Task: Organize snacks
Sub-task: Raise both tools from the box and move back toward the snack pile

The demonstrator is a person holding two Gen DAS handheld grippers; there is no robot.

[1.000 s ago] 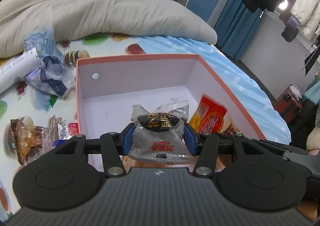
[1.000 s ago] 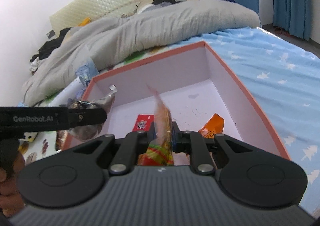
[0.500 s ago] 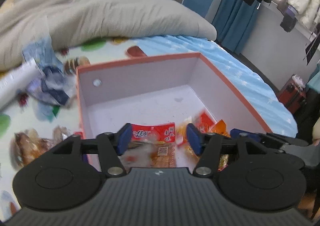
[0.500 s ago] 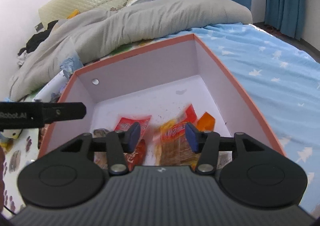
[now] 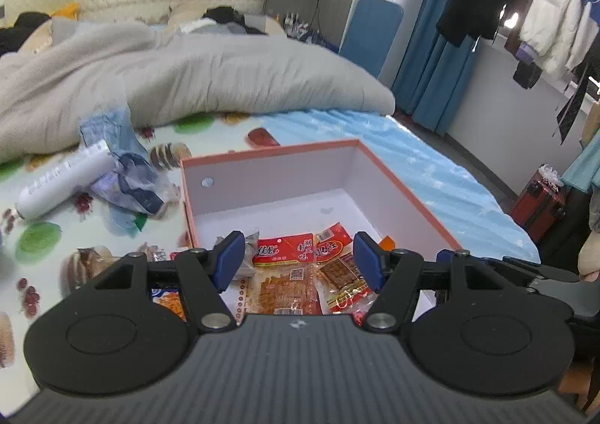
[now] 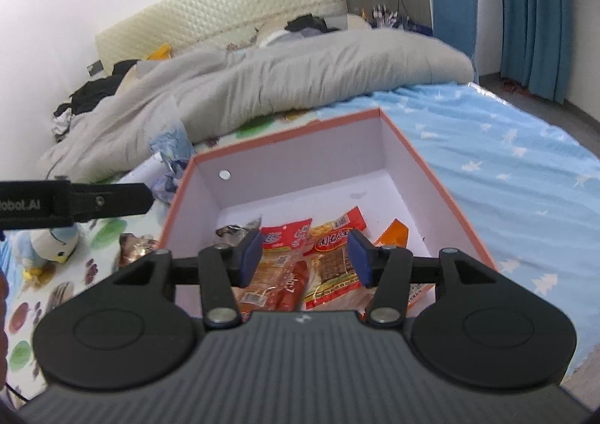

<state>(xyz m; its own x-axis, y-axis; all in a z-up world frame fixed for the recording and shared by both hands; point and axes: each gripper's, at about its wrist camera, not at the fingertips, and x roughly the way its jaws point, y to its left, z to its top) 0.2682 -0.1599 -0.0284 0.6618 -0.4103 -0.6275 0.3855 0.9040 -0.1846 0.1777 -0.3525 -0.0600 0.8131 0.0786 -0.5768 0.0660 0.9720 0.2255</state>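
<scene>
Snack packets (image 5: 296,274) sit loose on the floor of the open white cardboard box with the salmon-pink rim (image 5: 397,180), bunched at its near end, directly below and beyond both sets of fingers. Red-topped clear packet of orange strips (image 5: 285,266) shows in the gap between the left gripper's (image 5: 298,261) blue fingers (image 5: 230,257). Not touched by them. Red packet of brown squares (image 6: 333,259) shows in the gap of the right gripper (image 6: 304,257), nearer its right finger, also untouched. Orange foil packet (image 6: 393,234) lies just past the right gripper's right finger, towards the box's right wall. Crumpled clear wrapper with a dark snack (image 6: 236,231) lies just beyond its left finger, against the left wall.

Both grippers released: fingers apart, nothing pinched, hanging above the box contents. Left gripper's fingers stand wider apart than the right's.

Far half of the box floor is bare white. Box rests on the bed, partly on a fruit-print mat (image 5: 41,240), partly on a blue star-print sheet (image 6: 506,146).

Left of the left fingers, outside the box: more loose wrapped snacks (image 5: 90,259) on the mat. Further out on that side, a white cylindrical bottle (image 5: 63,176) on its side, touching a crumpled blue-and-white plastic bag (image 5: 127,180). Grey duvet (image 5: 225,79) heaped beyond the box.
</scene>
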